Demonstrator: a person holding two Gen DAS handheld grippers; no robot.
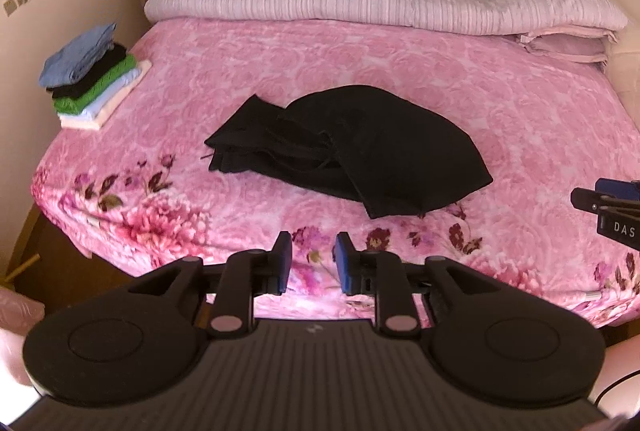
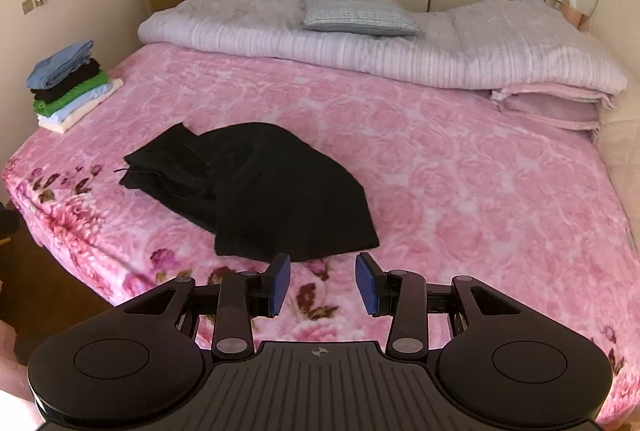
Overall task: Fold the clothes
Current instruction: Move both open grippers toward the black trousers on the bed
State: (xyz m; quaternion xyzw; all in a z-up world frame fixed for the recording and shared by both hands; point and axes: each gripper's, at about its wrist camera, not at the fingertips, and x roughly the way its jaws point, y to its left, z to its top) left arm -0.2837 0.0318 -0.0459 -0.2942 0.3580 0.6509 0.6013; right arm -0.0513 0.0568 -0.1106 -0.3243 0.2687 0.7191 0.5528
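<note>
**Mia:** Where is the thing we are folding?

**Ben:** The black garment (image 1: 352,147) is lying in the middle of the bed (image 1: 520,135), on the pink flowery blanket. It is looking half folded, with one part lying on top of another. A thin string is poking out at its left end.

**Mia:** Are the grippers holding it?

**Ben:** No. The left hand-held gripper (image 1: 313,261) is hanging over the near edge of the bed with its blue pads a little way apart and nothing between them. The right hand-held gripper (image 2: 323,283) is sitting just in front of the near corner of the cloth, with its pads wider apart and also holding nothing.

**Mia:** What could be going wrong next?

**Ben:** I am thinking a gripper could be pinching only the top layer. Then the layers under it would be sliding apart and the fold would be coming undone. It could also be grabbing the pink blanket with the cloth, because both are soft and lying flat together.

**Mia:** And the pile?

**Ben:** The stack of folded clothes (image 1: 90,71) is sitting well apart, at the far left edge. Carrying the black garment there loosely could be making it flop open.
</note>
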